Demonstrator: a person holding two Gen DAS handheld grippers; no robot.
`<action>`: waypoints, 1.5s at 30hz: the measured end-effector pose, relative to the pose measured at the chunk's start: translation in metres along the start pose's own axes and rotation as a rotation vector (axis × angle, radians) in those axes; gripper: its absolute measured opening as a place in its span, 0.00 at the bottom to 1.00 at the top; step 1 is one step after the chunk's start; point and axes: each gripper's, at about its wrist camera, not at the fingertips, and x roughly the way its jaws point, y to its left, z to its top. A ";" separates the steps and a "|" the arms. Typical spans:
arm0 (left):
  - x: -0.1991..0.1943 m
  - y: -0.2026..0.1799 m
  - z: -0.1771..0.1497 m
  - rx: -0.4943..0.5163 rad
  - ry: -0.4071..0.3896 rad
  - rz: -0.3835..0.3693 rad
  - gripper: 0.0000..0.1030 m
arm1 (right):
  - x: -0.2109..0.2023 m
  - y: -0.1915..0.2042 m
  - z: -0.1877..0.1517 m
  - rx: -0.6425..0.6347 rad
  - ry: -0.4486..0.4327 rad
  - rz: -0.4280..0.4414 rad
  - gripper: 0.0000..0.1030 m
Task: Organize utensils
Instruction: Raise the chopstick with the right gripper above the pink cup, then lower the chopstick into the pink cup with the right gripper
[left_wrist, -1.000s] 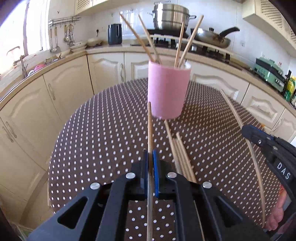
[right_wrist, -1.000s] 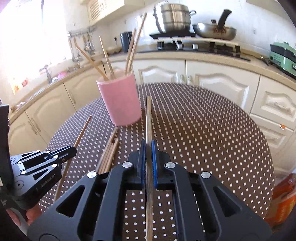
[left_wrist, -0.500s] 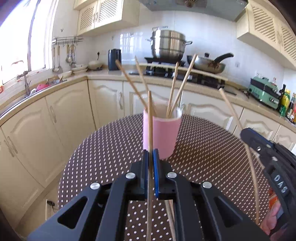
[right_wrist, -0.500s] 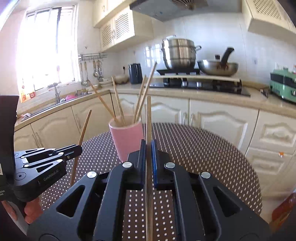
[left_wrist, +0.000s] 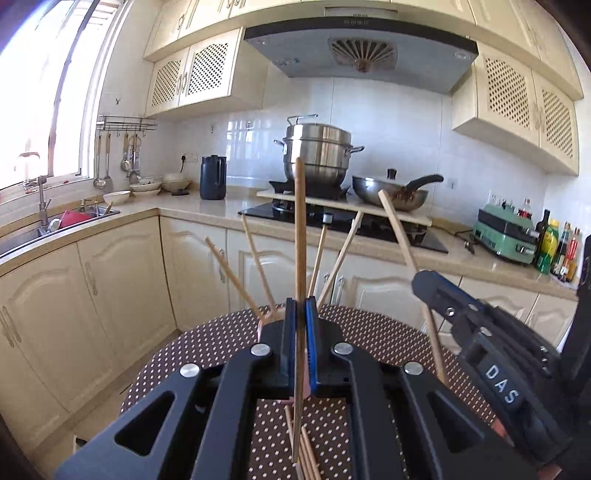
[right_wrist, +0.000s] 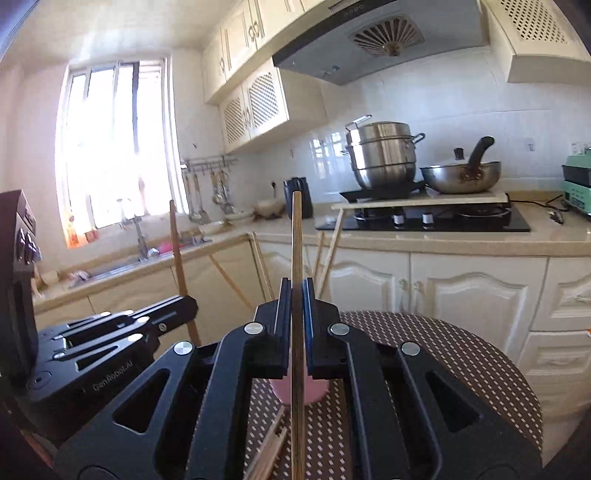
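Observation:
My left gripper (left_wrist: 300, 306) is shut on a wooden chopstick (left_wrist: 300, 229) that stands upright in front of the camera. Behind its jaws is the pink cup (left_wrist: 264, 322), almost hidden, with several chopsticks (left_wrist: 258, 266) fanning out of it. My right gripper (right_wrist: 296, 291) is shut on another upright chopstick (right_wrist: 296, 240), above the pink cup (right_wrist: 317, 393). Each gripper shows in the other's view: the right gripper (left_wrist: 423, 282) at the right, the left gripper (right_wrist: 186, 303) at the left. Loose chopsticks (left_wrist: 304, 446) lie on the table beneath.
The round table (right_wrist: 443, 362) has a brown cloth with white dots. Cream kitchen cabinets (left_wrist: 118, 280) ring it closely. A counter behind carries a hob (left_wrist: 343, 221) with a steel pot and a wok, a sink (left_wrist: 55, 229) at the left, and bottles (left_wrist: 554, 247) at the right.
Both grippers have risen and tipped upward with their chopsticks still gripped. The pink cup has dropped low in both views, behind the jaws, and the wall cabinets and hood have come into sight.

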 end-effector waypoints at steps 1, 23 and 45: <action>0.000 -0.001 0.006 0.006 -0.016 0.003 0.06 | 0.004 -0.002 0.005 0.012 -0.013 0.004 0.06; 0.033 0.012 0.081 -0.023 -0.118 0.003 0.06 | 0.069 0.001 0.053 -0.012 -0.169 0.086 0.06; 0.095 0.043 0.069 -0.042 -0.071 0.017 0.06 | 0.156 -0.001 0.029 0.001 -0.088 0.173 0.07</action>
